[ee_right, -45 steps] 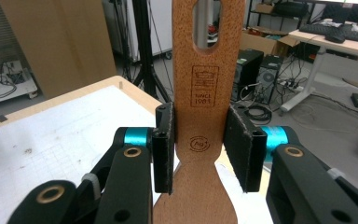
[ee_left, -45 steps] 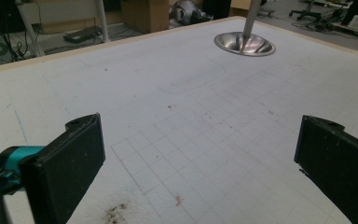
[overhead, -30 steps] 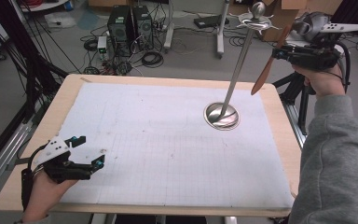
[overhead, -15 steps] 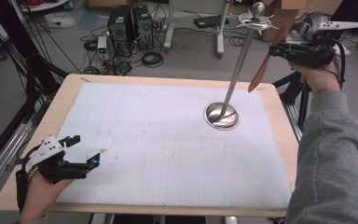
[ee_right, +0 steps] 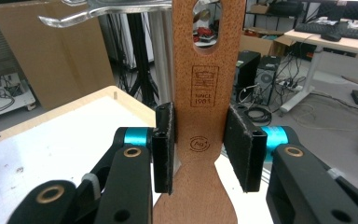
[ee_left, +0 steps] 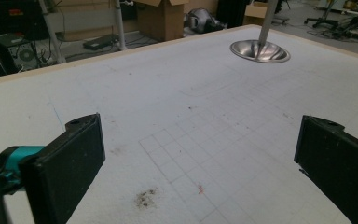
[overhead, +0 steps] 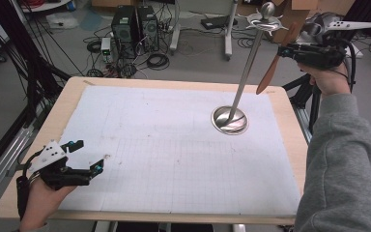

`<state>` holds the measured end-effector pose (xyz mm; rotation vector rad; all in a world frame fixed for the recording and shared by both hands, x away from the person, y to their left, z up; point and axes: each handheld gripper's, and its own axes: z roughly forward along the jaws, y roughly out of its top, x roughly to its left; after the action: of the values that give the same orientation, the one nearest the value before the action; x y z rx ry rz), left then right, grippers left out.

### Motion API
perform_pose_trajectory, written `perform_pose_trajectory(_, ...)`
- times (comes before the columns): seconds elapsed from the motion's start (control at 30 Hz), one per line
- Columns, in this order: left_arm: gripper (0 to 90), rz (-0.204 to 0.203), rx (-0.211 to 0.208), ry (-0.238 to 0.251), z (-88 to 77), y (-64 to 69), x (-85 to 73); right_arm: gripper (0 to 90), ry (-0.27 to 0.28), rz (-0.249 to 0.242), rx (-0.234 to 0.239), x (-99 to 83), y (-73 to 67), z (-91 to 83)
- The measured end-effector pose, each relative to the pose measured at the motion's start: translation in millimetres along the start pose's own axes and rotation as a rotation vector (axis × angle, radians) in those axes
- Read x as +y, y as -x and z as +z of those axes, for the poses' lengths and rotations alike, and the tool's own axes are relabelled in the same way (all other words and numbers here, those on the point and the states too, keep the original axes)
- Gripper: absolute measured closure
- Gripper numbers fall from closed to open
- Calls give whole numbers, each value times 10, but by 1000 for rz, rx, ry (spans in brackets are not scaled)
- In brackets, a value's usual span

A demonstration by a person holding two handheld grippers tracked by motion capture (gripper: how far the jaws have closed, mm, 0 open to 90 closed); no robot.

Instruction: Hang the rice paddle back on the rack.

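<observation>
Wood and steel make up the things in hand. One flat wooden spatula [overhead: 272, 72] of reddish-brown grain, with an oval hanging hole near its handle end and a burnt-in stamp on its face, is clamped between the two black pads of the right claw [ee_right: 200, 144], which presses on its narrow handle from both sides. In the high view that claw [overhead: 290, 50] is held up above the table's far right corner, and the spatula slants down from it, clear of the surface. Just beside it rises one slim polished metal stand [overhead: 244, 79], a straight pole on a round dished base [overhead: 230, 120], topped by a ball and curved hooks [ee_right: 102, 9].

One left claw [overhead: 88, 157] rests low at the near left of the table [overhead: 67, 99], its two jaws wide apart with nothing between them. One white gridded paper sheet [overhead: 164, 150], lightly stained, covers the pale wooden top. The stand's base [ee_left: 259, 50] lies far ahead of those jaws.
</observation>
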<state>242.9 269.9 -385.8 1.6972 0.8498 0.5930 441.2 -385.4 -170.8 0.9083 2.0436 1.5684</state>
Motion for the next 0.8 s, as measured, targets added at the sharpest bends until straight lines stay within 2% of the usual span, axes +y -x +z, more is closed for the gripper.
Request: perform_pose_trajectory(0.8,21,-4,0,-11,-1,-23,-22,648,-5,-11,13,1,-26,97)
